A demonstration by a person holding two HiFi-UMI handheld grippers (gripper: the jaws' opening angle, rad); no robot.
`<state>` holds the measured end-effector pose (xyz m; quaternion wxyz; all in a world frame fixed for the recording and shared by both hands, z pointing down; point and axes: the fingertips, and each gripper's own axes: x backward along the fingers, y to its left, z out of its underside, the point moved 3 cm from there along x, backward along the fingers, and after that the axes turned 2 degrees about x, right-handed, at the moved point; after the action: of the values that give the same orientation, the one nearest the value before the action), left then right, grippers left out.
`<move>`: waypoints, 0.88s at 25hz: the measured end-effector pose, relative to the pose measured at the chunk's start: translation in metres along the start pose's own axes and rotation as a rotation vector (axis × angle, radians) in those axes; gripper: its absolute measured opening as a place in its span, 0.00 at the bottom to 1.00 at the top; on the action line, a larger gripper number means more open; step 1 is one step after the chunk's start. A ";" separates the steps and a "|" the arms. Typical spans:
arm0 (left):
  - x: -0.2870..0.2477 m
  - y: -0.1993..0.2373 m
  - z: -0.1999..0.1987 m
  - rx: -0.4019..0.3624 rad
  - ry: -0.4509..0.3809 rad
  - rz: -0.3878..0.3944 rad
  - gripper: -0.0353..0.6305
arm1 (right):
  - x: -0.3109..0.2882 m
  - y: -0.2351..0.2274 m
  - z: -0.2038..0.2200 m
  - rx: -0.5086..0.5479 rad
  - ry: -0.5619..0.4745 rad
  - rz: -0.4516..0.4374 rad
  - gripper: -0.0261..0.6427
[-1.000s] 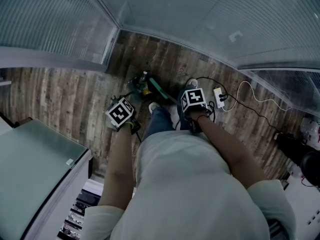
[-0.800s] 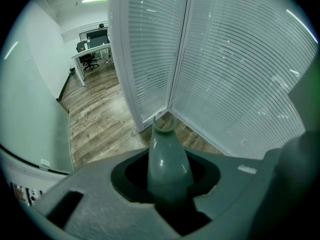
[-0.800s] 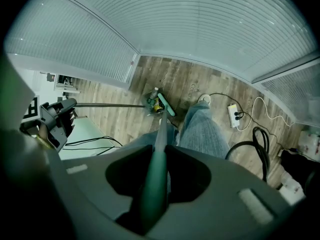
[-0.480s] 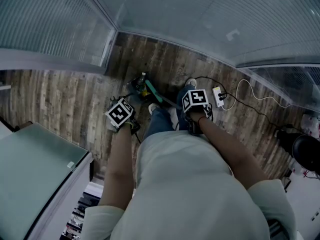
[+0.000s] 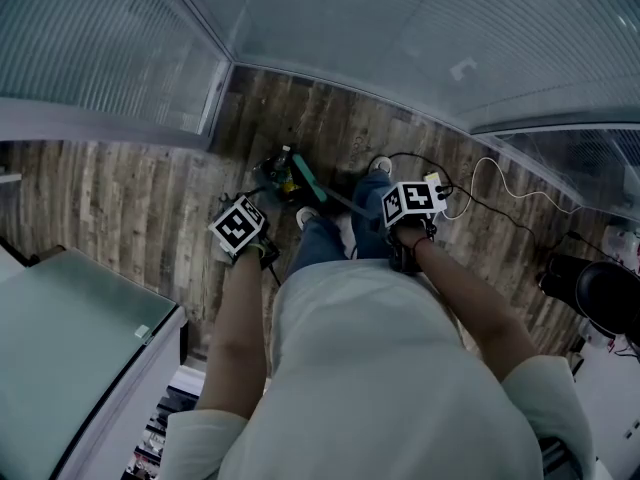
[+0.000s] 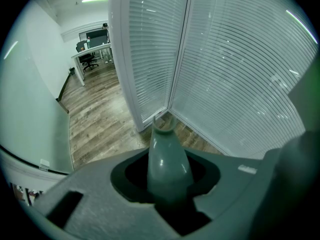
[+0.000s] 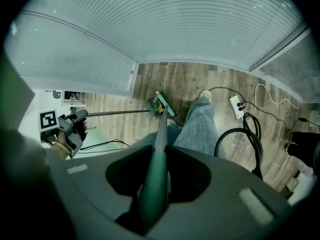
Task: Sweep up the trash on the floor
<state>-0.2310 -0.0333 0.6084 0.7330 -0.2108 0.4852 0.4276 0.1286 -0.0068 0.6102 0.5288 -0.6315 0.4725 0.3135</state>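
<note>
A dark dustpan (image 5: 276,175) sits on the wood floor by the glass corner, with a small bottle and yellow-green trash (image 5: 288,173) in it. The teal broom head (image 5: 306,179) lies against its right side. My right gripper (image 5: 392,230) is shut on the green broom handle (image 7: 156,154), which runs down to the broom head (image 7: 163,104) beside the trash (image 7: 157,106). My left gripper (image 5: 258,248) is shut on the grey dustpan handle (image 6: 168,159); that gripper (image 7: 67,128) also shows at the left of the right gripper view, with the long handle (image 7: 115,112) reaching to the pan.
Blind-covered glass walls (image 5: 400,28) meet in a corner just behind the dustpan. A white power strip (image 5: 437,193) with cords lies to the right of the person's feet (image 5: 383,166). A black cable loop (image 7: 246,134) hangs near the leg. A pale cabinet (image 5: 70,338) stands at left, a dark chair (image 5: 600,308) at right.
My right gripper has moved to the right with the broom handle, and the broom head has slid slightly up-left against the dustpan. The left gripper has stayed put.
</note>
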 end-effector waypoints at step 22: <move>-0.001 0.000 0.000 -0.004 0.009 -0.004 0.23 | 0.012 -0.043 -0.025 -0.179 -0.129 0.013 0.18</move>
<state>-0.2314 -0.0336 0.6096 0.7312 -0.2149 0.4873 0.4262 0.1701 -0.0345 0.6216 0.4976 -0.6515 0.4118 0.3979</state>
